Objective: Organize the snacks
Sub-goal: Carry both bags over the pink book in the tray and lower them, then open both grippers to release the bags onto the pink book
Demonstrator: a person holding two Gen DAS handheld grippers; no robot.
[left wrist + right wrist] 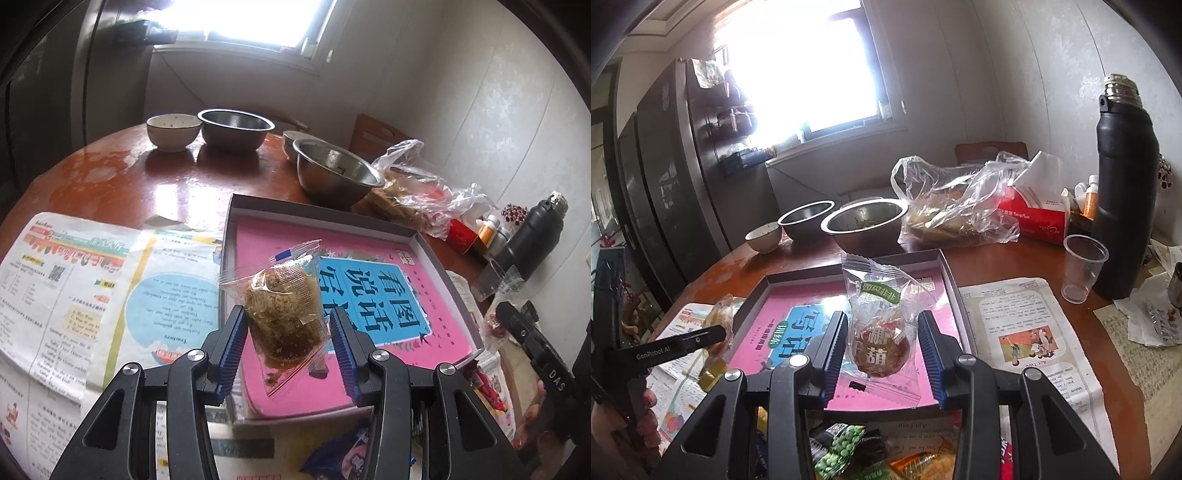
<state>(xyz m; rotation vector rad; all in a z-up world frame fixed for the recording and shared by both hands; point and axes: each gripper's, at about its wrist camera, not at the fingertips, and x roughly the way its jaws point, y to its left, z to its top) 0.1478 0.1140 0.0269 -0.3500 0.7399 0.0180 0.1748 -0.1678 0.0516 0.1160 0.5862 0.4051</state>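
Observation:
My left gripper is shut on a clear-wrapped brown floss cake and holds it above the left edge of a shallow box with a pink and blue book in it. My right gripper is shut on a clear-wrapped round red haw snack above the same box. The left gripper with its cake shows at the left of the right wrist view. Loose snack packets lie below my right gripper.
Two steel bowls and a ceramic bowl stand at the back of the round wooden table. A plastic bag of food, a red tissue box, a black flask and a plastic cup are on the right. Newspapers cover the front.

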